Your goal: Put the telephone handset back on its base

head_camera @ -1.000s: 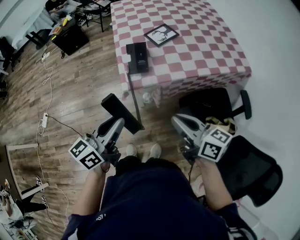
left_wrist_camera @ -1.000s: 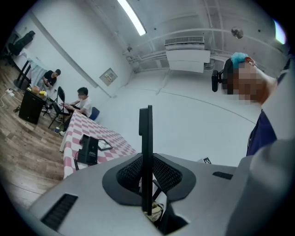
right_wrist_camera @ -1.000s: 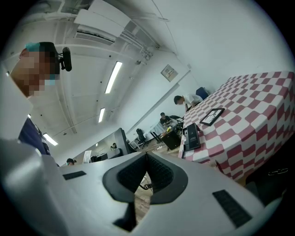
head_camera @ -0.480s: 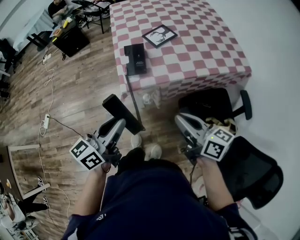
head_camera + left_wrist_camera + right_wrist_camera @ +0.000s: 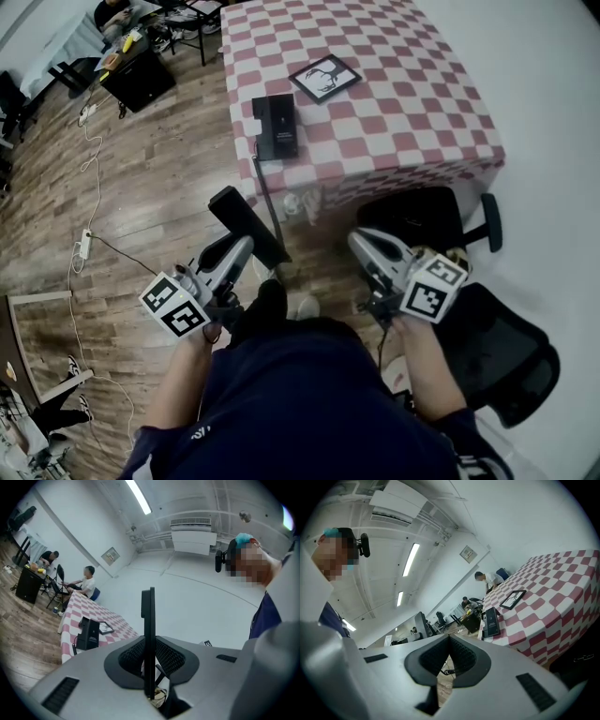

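The black telephone handset (image 5: 247, 226) is a flat slab, and my left gripper (image 5: 242, 251) is shut on its lower end, above the wooden floor in front of the table. In the left gripper view the handset (image 5: 148, 634) stands edge-on between the jaws. The black base (image 5: 275, 127) sits near the front left edge of the checked table (image 5: 403, 103), its cord (image 5: 267, 192) hanging down toward the handset. The base (image 5: 88, 633) also appears far left in the left gripper view. My right gripper (image 5: 363, 244) is shut and empty, short of the table. It views the base (image 5: 491, 622) from afar.
A framed picture (image 5: 323, 75) lies on the table behind the base. A black office chair (image 5: 427, 211) stands under the table's front right, and another chair (image 5: 506, 352) at my right. Cables and a power strip (image 5: 85, 246) lie on the floor at left. People sit at a far desk (image 5: 47, 566).
The person has stepped forward a little, one foot moving up. Both grippers keep their pose, with the handset still in the left one.
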Tool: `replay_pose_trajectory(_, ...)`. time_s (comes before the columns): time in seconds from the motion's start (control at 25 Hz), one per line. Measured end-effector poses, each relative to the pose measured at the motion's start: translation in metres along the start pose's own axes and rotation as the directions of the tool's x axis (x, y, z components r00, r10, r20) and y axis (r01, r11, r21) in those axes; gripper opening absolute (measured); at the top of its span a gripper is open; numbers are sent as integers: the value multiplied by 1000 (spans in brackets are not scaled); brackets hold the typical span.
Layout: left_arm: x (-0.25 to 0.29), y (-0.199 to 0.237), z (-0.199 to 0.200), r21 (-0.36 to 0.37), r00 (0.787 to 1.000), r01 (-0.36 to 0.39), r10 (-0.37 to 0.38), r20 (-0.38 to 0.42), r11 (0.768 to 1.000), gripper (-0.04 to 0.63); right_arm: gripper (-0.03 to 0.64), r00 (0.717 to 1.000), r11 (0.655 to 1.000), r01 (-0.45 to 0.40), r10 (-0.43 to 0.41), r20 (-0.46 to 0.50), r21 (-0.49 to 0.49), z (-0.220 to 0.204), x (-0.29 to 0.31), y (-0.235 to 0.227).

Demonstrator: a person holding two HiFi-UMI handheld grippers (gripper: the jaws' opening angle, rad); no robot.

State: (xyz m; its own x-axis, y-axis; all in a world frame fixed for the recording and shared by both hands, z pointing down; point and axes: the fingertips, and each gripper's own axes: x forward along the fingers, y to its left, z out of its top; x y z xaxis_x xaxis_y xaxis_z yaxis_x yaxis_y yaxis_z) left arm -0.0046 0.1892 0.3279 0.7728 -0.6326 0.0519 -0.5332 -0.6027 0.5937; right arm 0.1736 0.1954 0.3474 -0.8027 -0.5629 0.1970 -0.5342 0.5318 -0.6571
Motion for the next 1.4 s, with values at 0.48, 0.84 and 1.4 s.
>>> replay_pose_trajectory(0.48, 10, 91, 43, -64, 998, 39, -42, -38, 997, 90, 15, 997, 997, 64, -63, -34, 37, 18, 101, -15)
replay_pose_trajectory(0.84, 17, 149, 72, -106, 992, 96, -104, -73, 990, 89, 15, 989, 990, 138, -137, -49, 16, 35, 160, -16)
replay_pose_trajectory(1.4, 29, 201, 98, -146, 985, 140, -153, -81, 979, 89, 15, 975, 979, 204, -204, -86, -2, 56, 212, -27)
